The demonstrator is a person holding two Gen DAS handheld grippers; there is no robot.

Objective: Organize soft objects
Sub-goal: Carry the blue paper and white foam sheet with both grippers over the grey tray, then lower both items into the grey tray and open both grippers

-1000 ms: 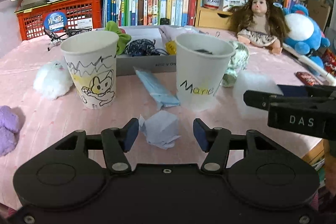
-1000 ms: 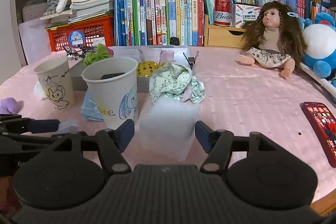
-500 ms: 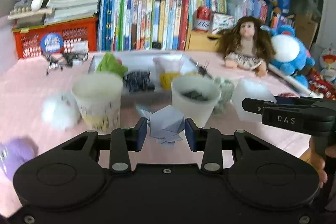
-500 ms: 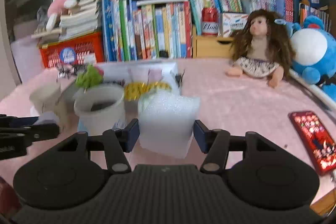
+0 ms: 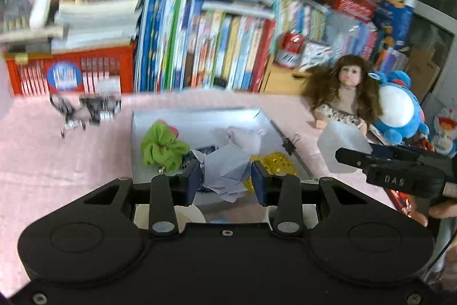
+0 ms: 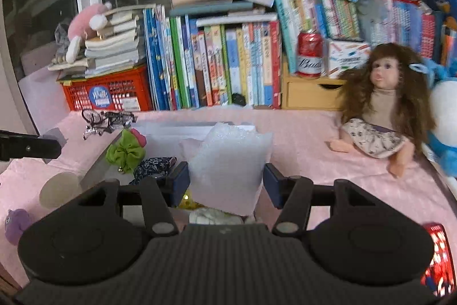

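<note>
My left gripper (image 5: 227,179) is shut on a crumpled pale lilac paper wad (image 5: 225,166) and holds it in the air over the grey box (image 5: 194,119). A green scrunchie (image 5: 161,147), a dark blue cloth (image 6: 154,165) and a yellow perforated thing (image 5: 278,165) lie in that box. My right gripper (image 6: 225,180) is shut on a white foam block (image 6: 228,156), lifted above the box's near right corner. In the left wrist view the right gripper (image 5: 351,159) shows at the right edge with the foam block (image 5: 340,145).
A doll (image 6: 382,105) and a blue plush (image 5: 400,110) sit at the right on the pink tablecloth. Books (image 6: 217,62) and a red crate (image 6: 108,93) line the back. A paper cup (image 6: 60,189), a purple toy (image 6: 17,225) and a phone (image 6: 437,256) lie nearer.
Both grippers closed, the left on the paper wad and the right on the foam block. Both then rose off the table and moved forward over the grey box.
</note>
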